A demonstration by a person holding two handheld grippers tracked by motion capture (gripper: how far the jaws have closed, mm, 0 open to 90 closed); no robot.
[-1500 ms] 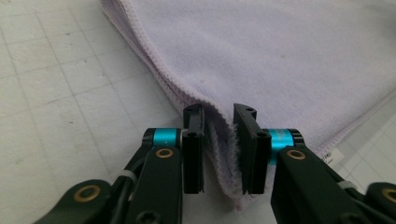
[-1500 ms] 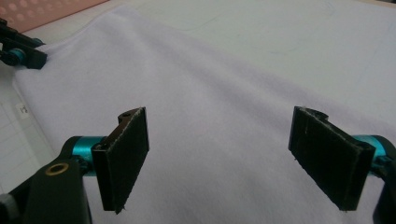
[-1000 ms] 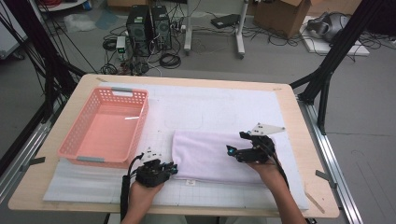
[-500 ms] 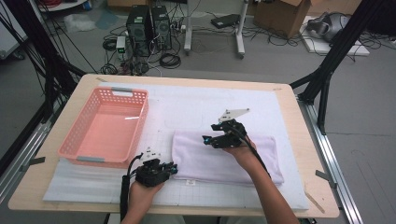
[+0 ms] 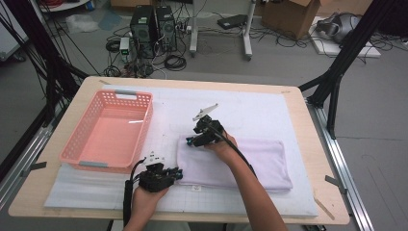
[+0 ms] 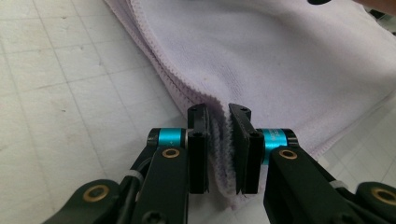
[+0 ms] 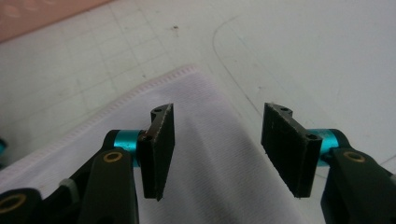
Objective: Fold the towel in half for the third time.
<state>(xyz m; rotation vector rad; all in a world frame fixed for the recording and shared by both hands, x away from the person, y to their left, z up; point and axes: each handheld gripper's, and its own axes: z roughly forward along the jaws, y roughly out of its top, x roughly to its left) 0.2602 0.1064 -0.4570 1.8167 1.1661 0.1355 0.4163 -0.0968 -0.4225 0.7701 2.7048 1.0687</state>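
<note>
A folded lilac towel (image 5: 240, 161) lies on the white mat at the table's front middle. My left gripper (image 5: 177, 173) is at the towel's near left corner; in the left gripper view my left gripper (image 6: 218, 140) is shut on the folded edge of the towel (image 6: 280, 60), with cloth layers pinched between the pads. My right gripper (image 5: 190, 141) hovers over the towel's far left corner. In the right gripper view my right gripper (image 7: 217, 144) stands open above that corner of the towel (image 7: 210, 172), with nothing between its fingers.
A pink plastic basket (image 5: 109, 132) stands on the left of the table, close to the towel's left edge. White gridded mat (image 5: 260, 108) covers the table beyond and right of the towel. The wooden table edge (image 5: 317, 211) frames it.
My right gripper has travelled left across the towel, from its right end to its far left corner. The left gripper has stayed at the near left corner.
</note>
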